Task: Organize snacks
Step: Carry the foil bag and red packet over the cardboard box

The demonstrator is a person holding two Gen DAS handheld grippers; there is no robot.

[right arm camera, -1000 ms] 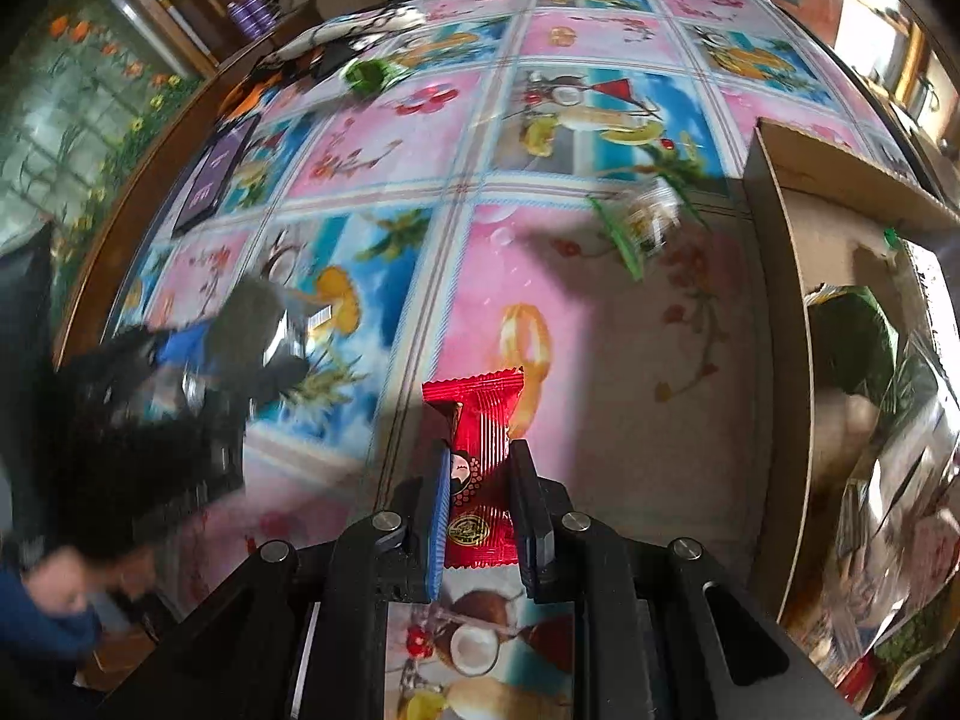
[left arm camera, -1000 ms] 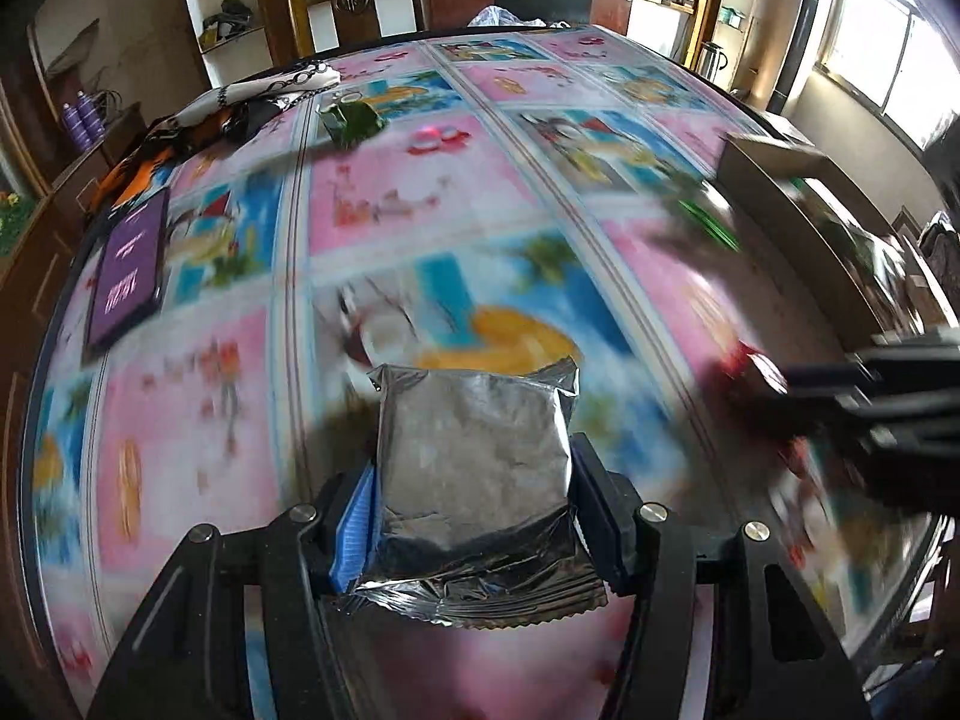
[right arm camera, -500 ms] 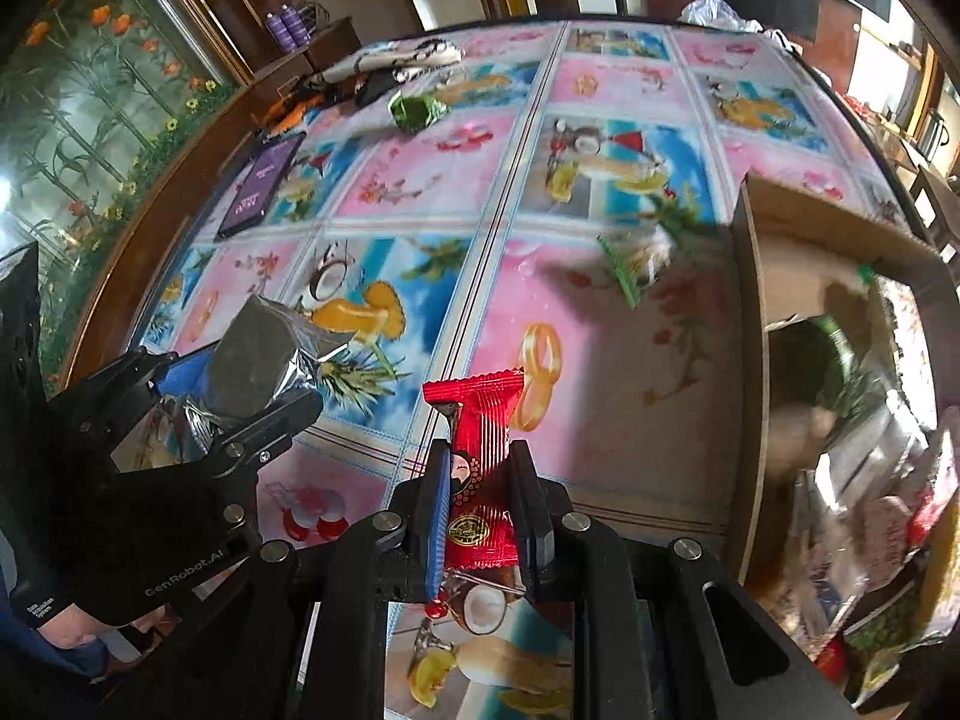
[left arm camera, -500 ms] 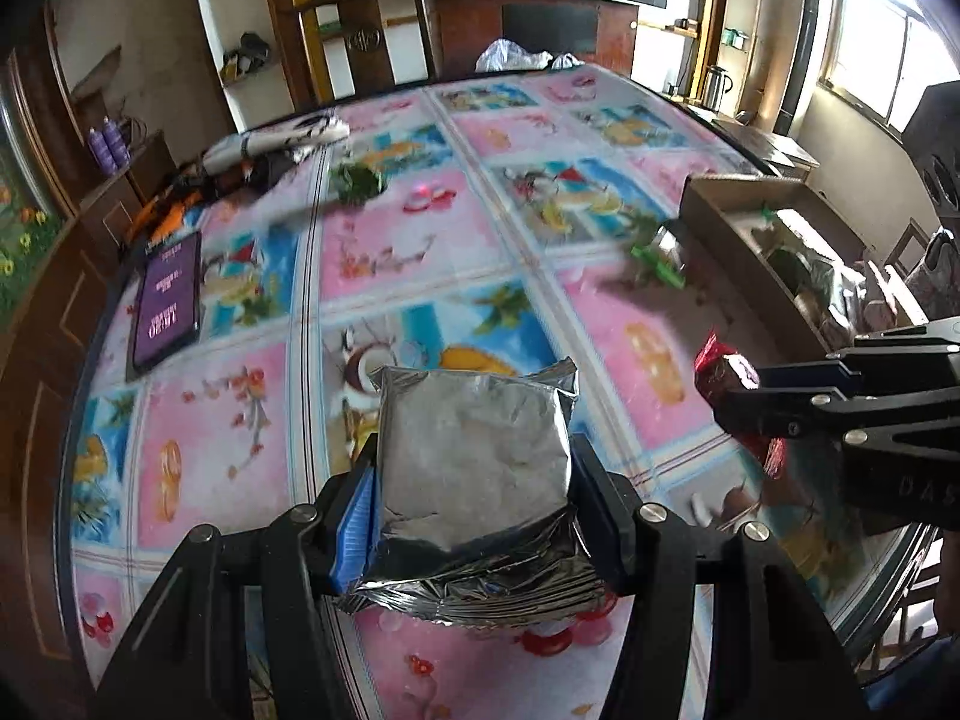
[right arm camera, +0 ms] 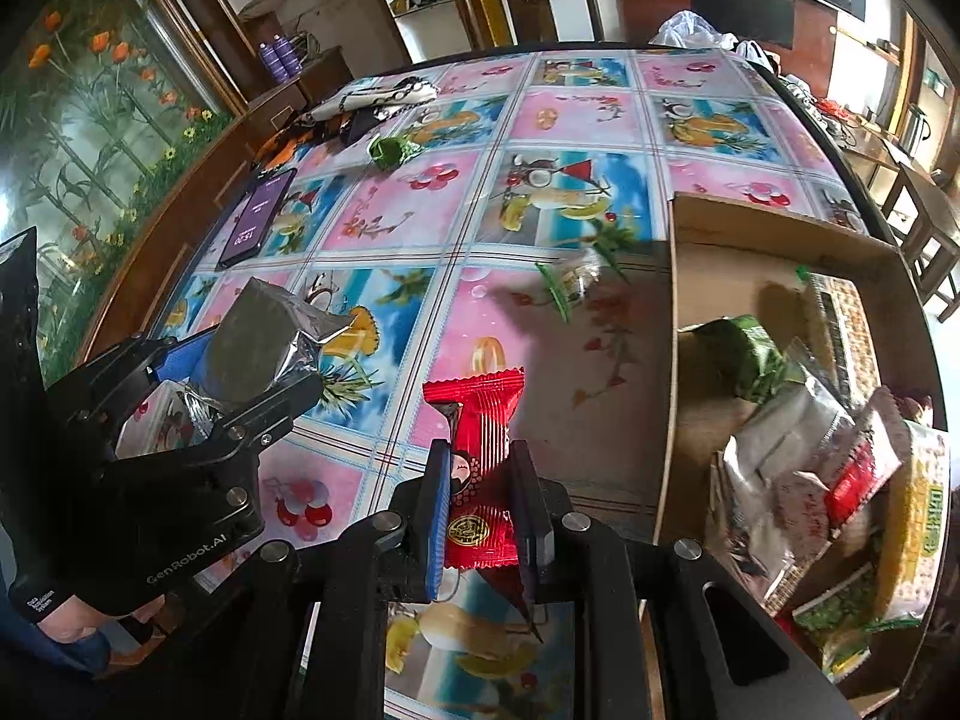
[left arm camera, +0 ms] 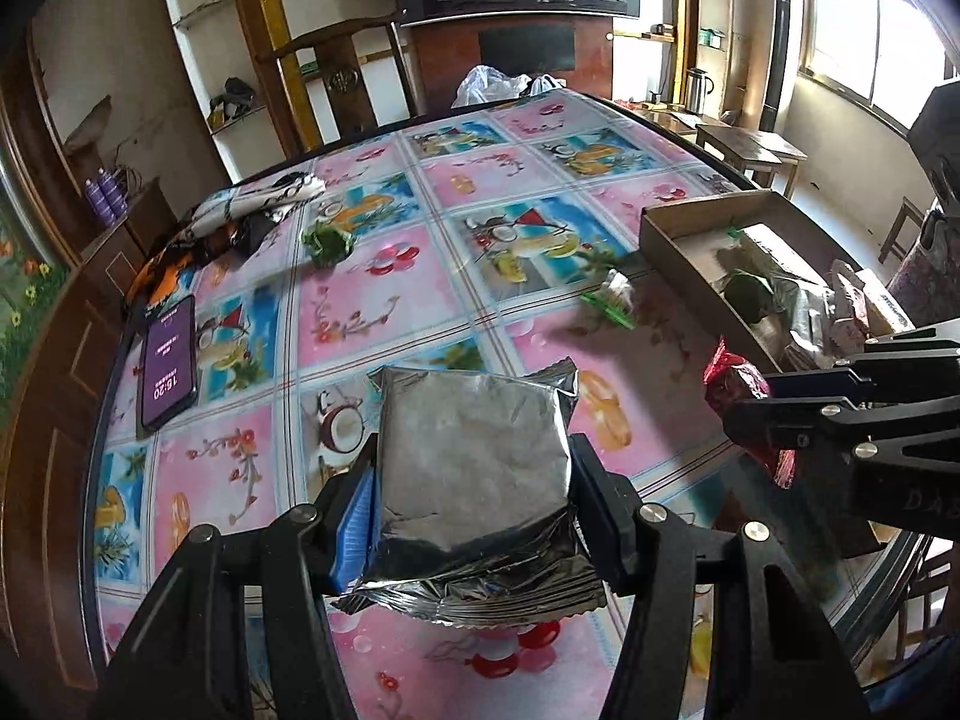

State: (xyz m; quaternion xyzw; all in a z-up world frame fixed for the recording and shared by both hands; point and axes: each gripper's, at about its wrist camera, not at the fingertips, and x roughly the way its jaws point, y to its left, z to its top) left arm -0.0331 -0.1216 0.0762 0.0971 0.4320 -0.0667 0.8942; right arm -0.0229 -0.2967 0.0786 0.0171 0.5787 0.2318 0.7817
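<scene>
My left gripper (left arm camera: pixel 471 468) is shut on a silver foil snack packet (left arm camera: pixel 474 456), held above the patterned table; the same packet (right arm camera: pixel 258 354) shows at the left of the right wrist view. My right gripper (right arm camera: pixel 480 468) is shut on a red snack wrapper (right arm camera: pixel 480 450), seen at the right of the left wrist view as a red wrapper (left arm camera: pixel 735 384). A cardboard box (right arm camera: pixel 678 312) holding several snack packets lies to the right. A green-and-clear snack (right arm camera: pixel 570 282) lies on the table next to the box, and a green wrapped snack (right arm camera: pixel 387 150) lies farther back.
A phone (left arm camera: pixel 168 360) with a lit purple screen lies near the table's left edge. Patterned cloth and dark items (left arm camera: pixel 252 216) sit at the back left. A white plastic bag (left arm camera: pixel 504 84) is at the far edge, with a wooden chair (left arm camera: pixel 342 78) behind.
Both grippers have risen with their snacks still held, so more of the table and room shows. The earlier motion blur is gone.
</scene>
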